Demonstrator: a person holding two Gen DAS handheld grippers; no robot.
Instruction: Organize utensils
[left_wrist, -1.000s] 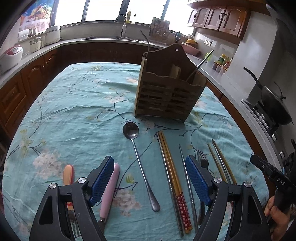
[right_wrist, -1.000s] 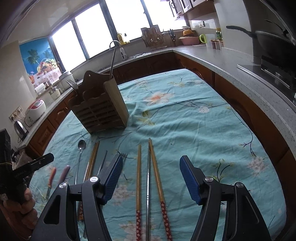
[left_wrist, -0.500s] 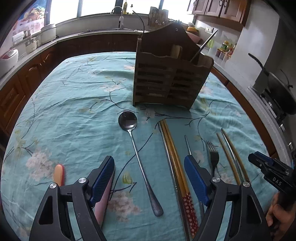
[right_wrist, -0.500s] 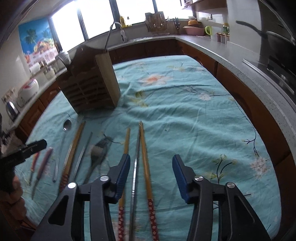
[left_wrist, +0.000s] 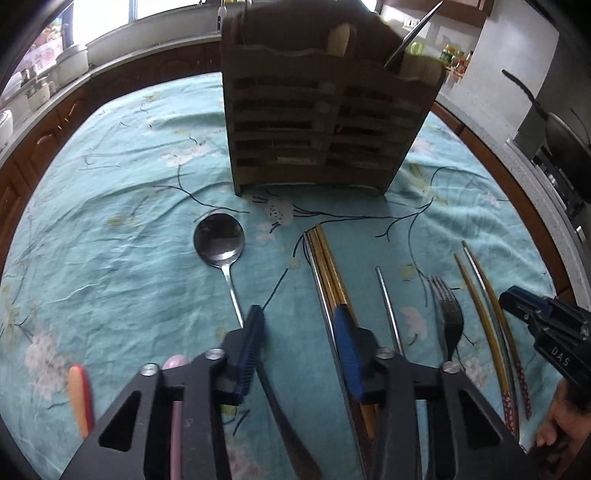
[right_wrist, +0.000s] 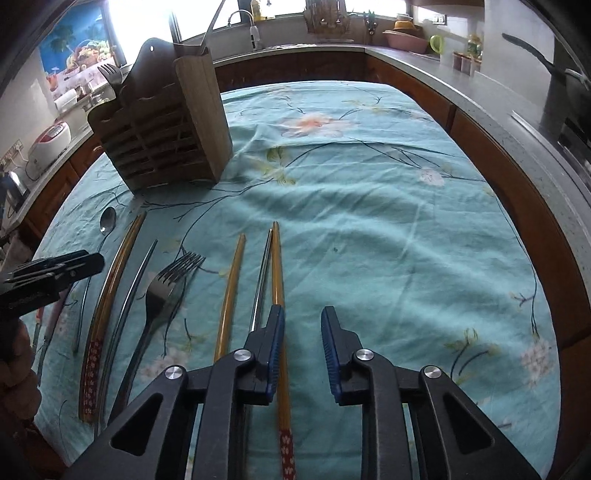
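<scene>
A wooden utensil holder (left_wrist: 325, 122) stands at the far side of the teal cloth, with a fork (right_wrist: 110, 75) and other handles in it; it also shows in the right wrist view (right_wrist: 166, 125). In front lie a steel spoon (left_wrist: 219, 240), gold chopsticks (left_wrist: 328, 269), a steel chopstick (left_wrist: 386, 299), a fork (left_wrist: 448, 314) and more chopsticks (left_wrist: 487, 314). My left gripper (left_wrist: 299, 339) is partly open low over the spoon's handle and the gold chopsticks. My right gripper (right_wrist: 301, 343) is partly open, its left finger over a gold chopstick (right_wrist: 275, 266).
A pink handle (left_wrist: 175, 406) and an orange handle (left_wrist: 79, 391) lie at the near left. Kitchen counters (right_wrist: 517, 122) ring the table, with a wok (left_wrist: 565, 136) on the stove at the right and a rice cooker (right_wrist: 48, 144) at the left.
Both grippers have moved forward and down toward the utensils. Both pairs of fingers have narrowed from wide open to partly open. The holder looms nearer in the left view.
</scene>
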